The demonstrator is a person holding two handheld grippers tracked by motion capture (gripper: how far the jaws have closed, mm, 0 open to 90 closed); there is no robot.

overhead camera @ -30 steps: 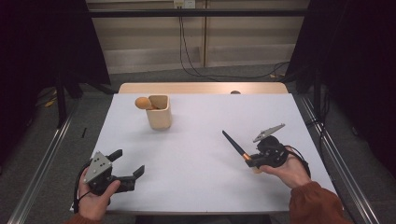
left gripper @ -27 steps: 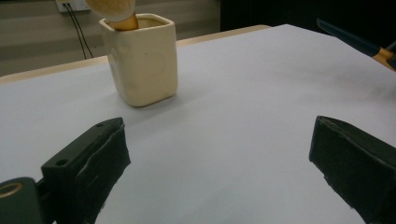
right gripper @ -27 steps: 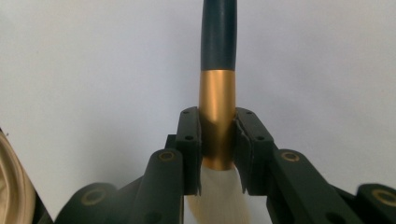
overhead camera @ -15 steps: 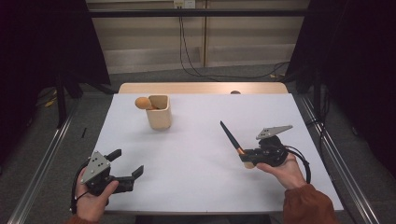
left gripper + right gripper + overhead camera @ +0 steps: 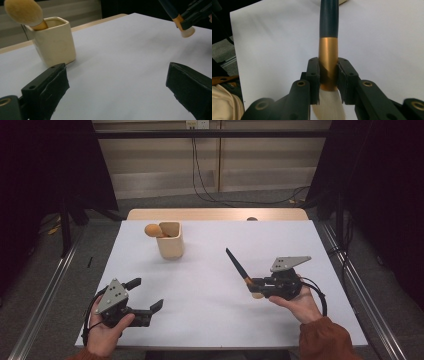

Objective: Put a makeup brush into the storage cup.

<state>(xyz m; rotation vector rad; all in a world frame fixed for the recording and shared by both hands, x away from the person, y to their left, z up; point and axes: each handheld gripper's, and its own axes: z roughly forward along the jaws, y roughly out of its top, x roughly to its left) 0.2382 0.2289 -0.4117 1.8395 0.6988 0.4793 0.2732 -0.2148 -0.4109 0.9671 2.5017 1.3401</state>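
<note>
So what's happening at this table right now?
A person holds a gripper in each hand. The right gripper is shut on a brush at its gold ferrule, handle pointing toward the cup, which already holds another brush. The left gripper is open over the table.

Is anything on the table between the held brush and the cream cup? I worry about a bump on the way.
Nothing visible: bare white table lies between the dark-handled, gold-ferruled brush and the square cream cup.
</note>
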